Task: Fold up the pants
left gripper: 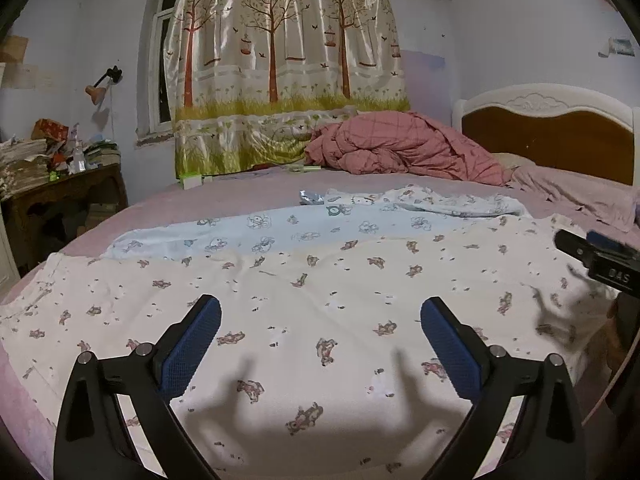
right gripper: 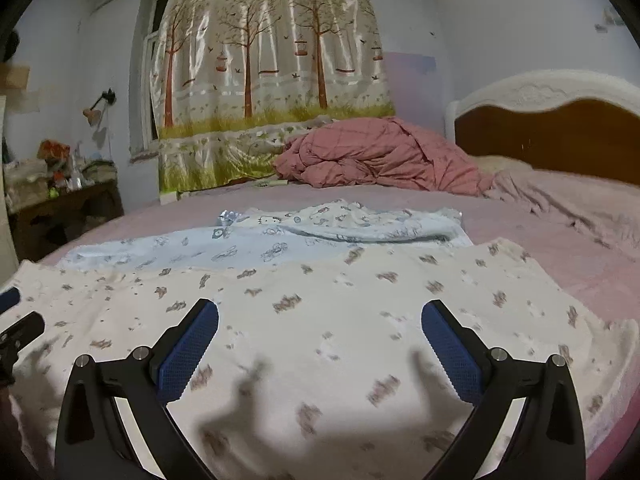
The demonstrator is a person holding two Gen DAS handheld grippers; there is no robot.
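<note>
White pants with a small pink print (left gripper: 320, 300) lie spread flat across the near side of the bed; they also fill the right wrist view (right gripper: 340, 320). My left gripper (left gripper: 320, 320) is open and empty, its blue pads held just above the cloth. My right gripper (right gripper: 320, 324) is open and empty above the cloth too. The right gripper shows at the right edge of the left wrist view (left gripper: 600, 256). The left gripper shows at the left edge of the right wrist view (right gripper: 16, 320).
A pale blue printed garment (left gripper: 280, 232) lies just beyond the pants. A crumpled pink quilt (left gripper: 400, 144) sits at the far side near the headboard (left gripper: 548, 136). A cluttered wooden side table (left gripper: 60, 192) stands at the left. A tree-print curtain (left gripper: 280, 60) hangs behind.
</note>
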